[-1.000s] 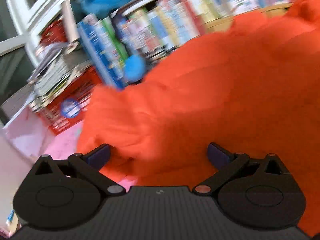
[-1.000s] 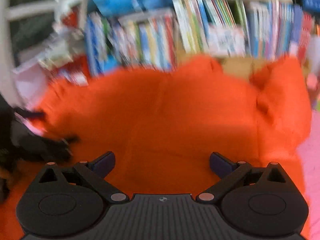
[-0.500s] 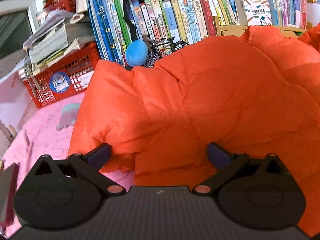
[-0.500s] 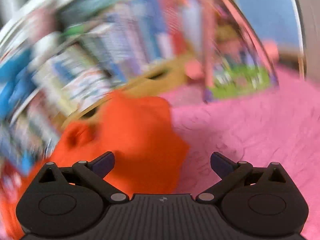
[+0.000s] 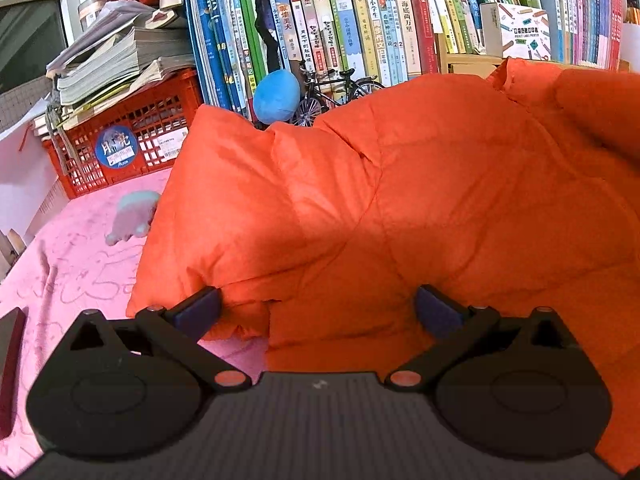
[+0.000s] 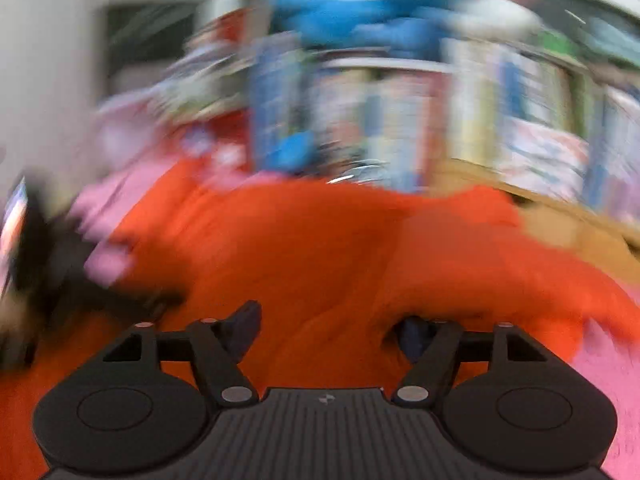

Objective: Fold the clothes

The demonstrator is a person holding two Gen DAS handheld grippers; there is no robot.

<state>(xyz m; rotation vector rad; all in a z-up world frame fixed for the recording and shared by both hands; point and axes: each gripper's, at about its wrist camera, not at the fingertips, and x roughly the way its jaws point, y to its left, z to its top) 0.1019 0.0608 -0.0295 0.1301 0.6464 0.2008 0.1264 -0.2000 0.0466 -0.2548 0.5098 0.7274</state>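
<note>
Left gripper (image 5: 318,308): jaws spread wide, the near hem of the orange jacket lying between the two blue pads (image 5: 198,308) without being pinched.
Right gripper (image 6: 330,326): jaws partly closed in; orange cloth bunches between them and hides most of the right pad, but the view is too blurred to tell whether they grip it.
Orange puffer jacket (image 5: 400,200): quilted and puffy, spread over the pink bedcover, its left edge folded up into a thick ridge and its far end reaching the bookshelf.
Pink bedcover (image 5: 68,280): bare to the left of the jacket, with a pale printed figure near the crate.
Red plastic crate (image 5: 132,144): at the far left edge of the bed, a stack of papers (image 5: 120,60) piled on top.
Blue plush ball (image 5: 277,96): just behind the jacket, beside a small model bicycle (image 5: 336,88).
Bookshelf (image 5: 464,62): at the back, with upright books (image 5: 360,28) packed along it.
</note>
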